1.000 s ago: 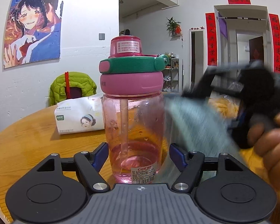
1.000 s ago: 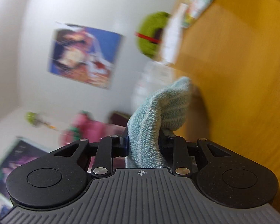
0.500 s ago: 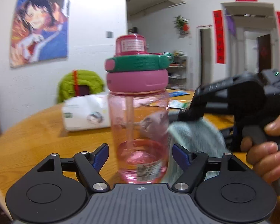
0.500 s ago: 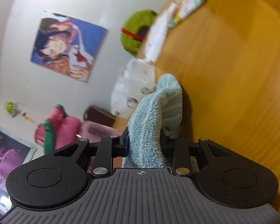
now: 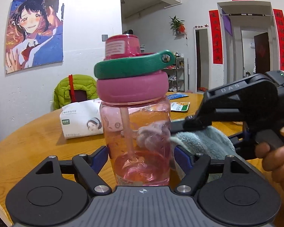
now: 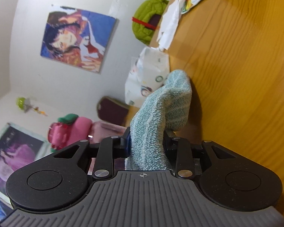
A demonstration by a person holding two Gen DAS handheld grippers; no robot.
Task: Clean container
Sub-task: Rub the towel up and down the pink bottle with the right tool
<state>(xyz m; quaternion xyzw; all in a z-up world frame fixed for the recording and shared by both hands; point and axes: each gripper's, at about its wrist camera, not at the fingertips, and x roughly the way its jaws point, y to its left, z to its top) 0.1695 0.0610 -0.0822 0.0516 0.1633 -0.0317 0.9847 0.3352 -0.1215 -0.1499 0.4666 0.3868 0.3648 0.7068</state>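
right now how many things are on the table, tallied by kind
bottle: 1
tissue pack: 1
printed packets: 2, one green and orange, one blue
Total: 4, not counting the towel in the right gripper.

Two close claw-mounted views, shared bottle (image 5: 135, 132)
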